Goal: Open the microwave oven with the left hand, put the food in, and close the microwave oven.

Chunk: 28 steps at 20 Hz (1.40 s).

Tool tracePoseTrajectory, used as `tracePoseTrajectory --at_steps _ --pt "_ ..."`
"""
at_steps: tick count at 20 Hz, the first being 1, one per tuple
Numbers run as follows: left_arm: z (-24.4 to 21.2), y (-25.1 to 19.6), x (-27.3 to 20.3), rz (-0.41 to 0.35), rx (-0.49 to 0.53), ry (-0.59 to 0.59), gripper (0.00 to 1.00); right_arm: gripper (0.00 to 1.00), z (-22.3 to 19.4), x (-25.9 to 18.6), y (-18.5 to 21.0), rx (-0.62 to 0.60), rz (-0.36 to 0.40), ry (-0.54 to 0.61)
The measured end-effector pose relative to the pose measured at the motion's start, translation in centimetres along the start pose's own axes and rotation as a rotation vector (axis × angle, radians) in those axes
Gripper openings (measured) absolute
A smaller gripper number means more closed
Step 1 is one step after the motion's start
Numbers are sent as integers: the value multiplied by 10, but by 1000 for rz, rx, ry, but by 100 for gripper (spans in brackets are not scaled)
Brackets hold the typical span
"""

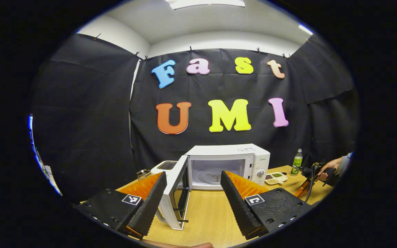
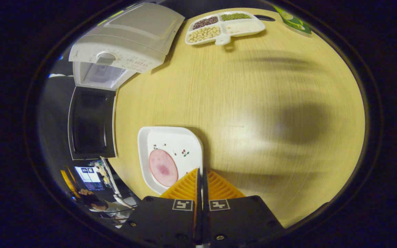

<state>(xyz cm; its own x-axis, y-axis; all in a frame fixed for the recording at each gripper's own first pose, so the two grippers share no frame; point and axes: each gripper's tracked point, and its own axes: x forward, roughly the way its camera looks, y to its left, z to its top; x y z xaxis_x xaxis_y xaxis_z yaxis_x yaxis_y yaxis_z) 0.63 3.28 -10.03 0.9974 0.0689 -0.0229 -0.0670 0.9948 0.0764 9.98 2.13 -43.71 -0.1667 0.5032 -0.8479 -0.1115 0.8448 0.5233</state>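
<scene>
The white microwave [image 1: 226, 151] stands at the back of the wooden table, its door [image 1: 176, 193] swung wide to the left and the cavity with its glass turntable showing. My left gripper [image 1: 193, 174] is open in front of it, holding nothing, the door's edge just inside its left finger. In the right gripper view, a white square plate [image 2: 171, 144] carries a round pink slice of ham [image 2: 163, 167]. My right gripper [image 2: 200, 169] is shut on the plate's rim, above the table. The microwave [image 2: 129, 38] and its open door [image 2: 90, 122] lie to its upper left.
A divided white tray [image 1: 276, 178] of beans and grains sits right of the microwave, with a green bottle [image 1: 297, 162] behind it. A white toaster [image 1: 165, 166] stands behind the door. A hand [image 1: 329, 167] holds the other gripper at the far right. The wooden table [image 2: 253, 103] stretches out bare.
</scene>
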Motion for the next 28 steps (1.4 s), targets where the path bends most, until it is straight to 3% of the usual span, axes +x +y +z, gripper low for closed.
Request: tracePoseTrajectory --at_steps 3,8,9,11,13,14,15,19,20,23,28 --pt "-3 1 -6 -3 8 19 93 4 -7 2 4 56 34 -34" --pt "-8 5 -12 0 50 14 93 0 -9 0 13 67 72 -59" --pt "-11 6 -14 3 53 10 93 4 -9 -1 15 57 73 -67" --pt "-17 14 -14 26 95 14 94 4 -10 -10 27 45 80 -74" --pt "-29 4 -15 -8 89 40 95 3 -9 -12 46 36 81 -79" --pt "-31 3 -14 -22 83 43 87 3 -9 -9 55 31 82 -77" --pt "-32 4 -15 -29 80 45 95 0 -7 -7 66 26 88 -75" --pt "-28 16 -17 -41 40 29 95 4 -5 16 115 19 108 -50" --pt "-27 22 -17 -39 31 25 95 0 -5 24 131 32 115 -42" --pt "-20 35 -19 -41 13 11 95 4 0 47 165 105 128 -58" --pt "-11 67 -23 -5 16 -15 96 4 12 73 210 295 133 -218"
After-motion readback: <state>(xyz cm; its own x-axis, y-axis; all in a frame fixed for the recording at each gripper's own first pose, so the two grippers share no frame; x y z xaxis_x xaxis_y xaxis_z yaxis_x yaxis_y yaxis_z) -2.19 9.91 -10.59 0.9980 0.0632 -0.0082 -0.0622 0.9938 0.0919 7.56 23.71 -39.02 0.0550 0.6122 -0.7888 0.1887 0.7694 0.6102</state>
